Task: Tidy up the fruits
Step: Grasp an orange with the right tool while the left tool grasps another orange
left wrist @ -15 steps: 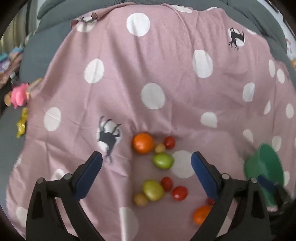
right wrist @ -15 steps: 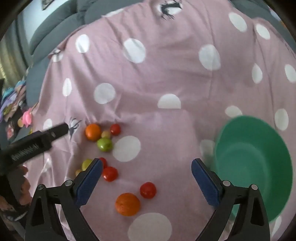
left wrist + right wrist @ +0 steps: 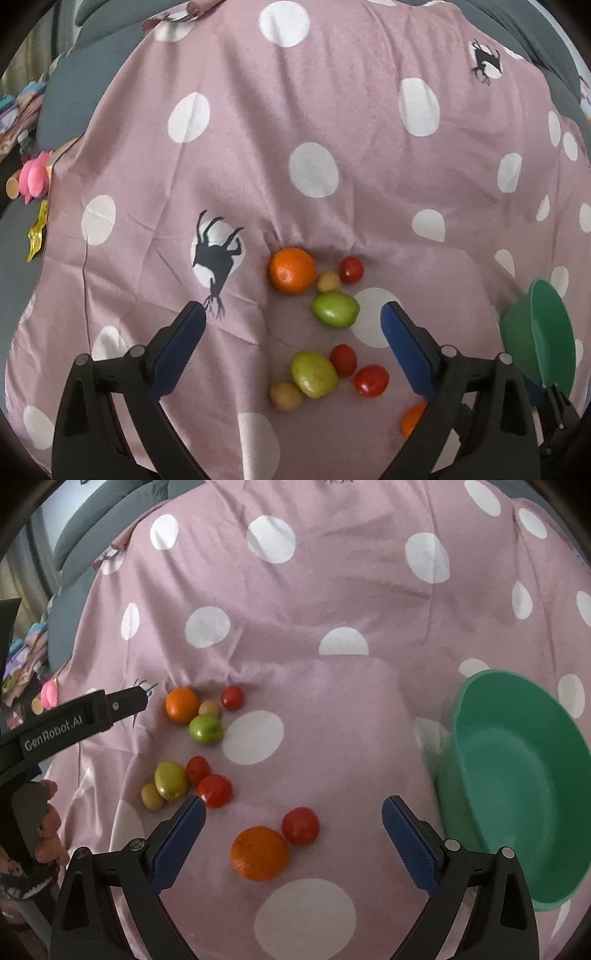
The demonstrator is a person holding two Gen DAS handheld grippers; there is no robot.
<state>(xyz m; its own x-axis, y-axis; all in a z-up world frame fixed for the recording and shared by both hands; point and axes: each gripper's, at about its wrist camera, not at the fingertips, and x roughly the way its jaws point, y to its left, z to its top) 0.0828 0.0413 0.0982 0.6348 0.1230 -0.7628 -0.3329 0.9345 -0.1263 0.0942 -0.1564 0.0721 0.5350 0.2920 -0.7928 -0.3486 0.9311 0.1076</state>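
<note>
Several small fruits lie on a pink dotted sheet [image 3: 369, 147]. In the left wrist view an orange [image 3: 291, 270], a green fruit [image 3: 335, 308], a second green fruit [image 3: 314, 373] and red tomatoes [image 3: 370, 380] sit below my left gripper [image 3: 293, 317], which hangs open and empty above them. In the right wrist view my right gripper [image 3: 293, 810] is open over another orange [image 3: 259, 853] and a red tomato [image 3: 300, 825]. A green bowl [image 3: 517, 775] stands empty to the right. The left gripper's finger [image 3: 92, 712] reaches in from the left.
The sheet [image 3: 332, 590] covers a soft grey bed or sofa [image 3: 66, 103]. A pink toy [image 3: 33, 177] and a gold wrapper [image 3: 37, 232] lie off its left edge. A person's hand [image 3: 48, 830] grips the left tool's handle. Folded cloths [image 3: 26, 653] lie far left.
Both grippers have come lower and closer to the fruit, so the fruit and bowl look larger. Both stay open; nothing has been picked up.
</note>
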